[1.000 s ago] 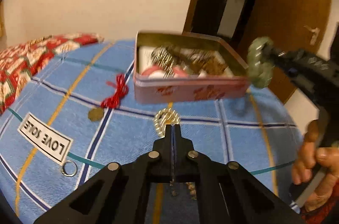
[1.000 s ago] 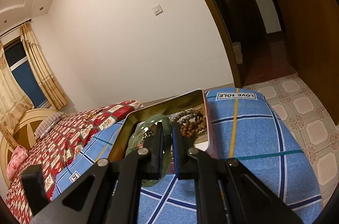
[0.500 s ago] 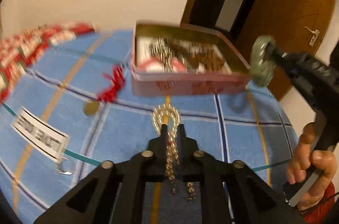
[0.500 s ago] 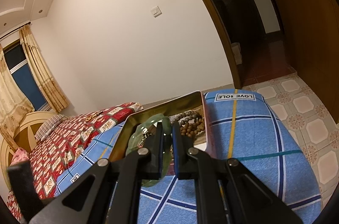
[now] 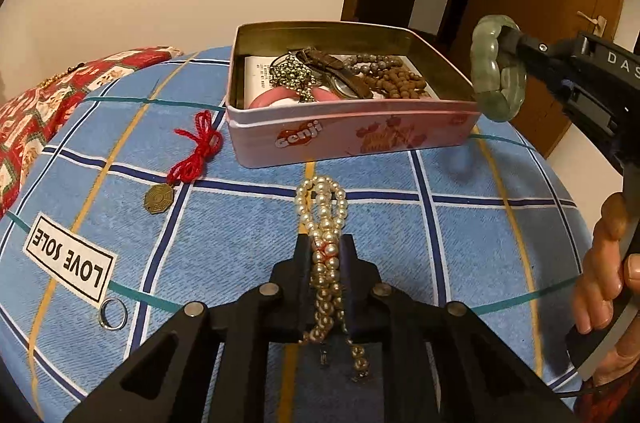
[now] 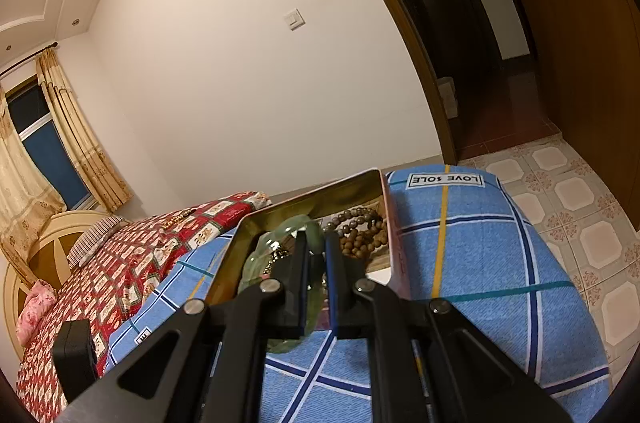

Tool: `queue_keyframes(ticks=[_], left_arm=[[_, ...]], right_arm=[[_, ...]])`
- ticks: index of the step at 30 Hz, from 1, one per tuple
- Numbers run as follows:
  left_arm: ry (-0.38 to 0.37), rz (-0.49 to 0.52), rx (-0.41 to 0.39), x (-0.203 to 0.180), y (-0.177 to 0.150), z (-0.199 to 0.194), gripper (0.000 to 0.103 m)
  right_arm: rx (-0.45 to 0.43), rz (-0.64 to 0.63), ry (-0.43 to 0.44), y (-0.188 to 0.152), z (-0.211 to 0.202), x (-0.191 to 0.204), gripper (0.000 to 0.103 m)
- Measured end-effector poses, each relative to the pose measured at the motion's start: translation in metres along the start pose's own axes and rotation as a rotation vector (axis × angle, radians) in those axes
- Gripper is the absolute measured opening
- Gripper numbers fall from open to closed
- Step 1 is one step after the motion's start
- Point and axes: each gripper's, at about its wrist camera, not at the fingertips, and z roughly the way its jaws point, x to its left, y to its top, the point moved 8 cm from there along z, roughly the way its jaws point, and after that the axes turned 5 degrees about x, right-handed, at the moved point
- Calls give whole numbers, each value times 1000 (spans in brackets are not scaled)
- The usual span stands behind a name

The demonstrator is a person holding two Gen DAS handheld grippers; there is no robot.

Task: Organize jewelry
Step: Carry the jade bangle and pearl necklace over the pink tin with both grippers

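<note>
A pink tin box (image 5: 352, 139) sits on the blue checked cloth and holds bead strands, a pink bangle and a chain. My left gripper (image 5: 325, 247) has its jaws around a pearl necklace (image 5: 322, 207) that lies on the cloth in front of the box. My right gripper (image 6: 316, 243) is shut on a green jade bangle (image 6: 276, 247) and holds it in the air at the box's right corner; the bangle also shows in the left wrist view (image 5: 496, 71). The box also shows in the right wrist view (image 6: 394, 243).
A red knotted cord with a bronze pendant (image 5: 188, 159) and a silver ring (image 5: 113, 314) lie on the cloth left of the box. A red patterned bed (image 6: 120, 255) lies beyond. A doorway and tiled floor (image 6: 580, 223) are to the right.
My left gripper has moved forward over the pearl necklace, and its jaws now sit around the strand. My right gripper with the jade bangle has stayed almost still by the box.
</note>
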Motion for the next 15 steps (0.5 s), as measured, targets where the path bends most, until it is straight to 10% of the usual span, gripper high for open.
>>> queue_keyframes(ticks=[15], left_arm=[[-105,-2,-374,-8,64,-86,12]], right_arm=[[-36,10,7,9,-5,-2,11]])
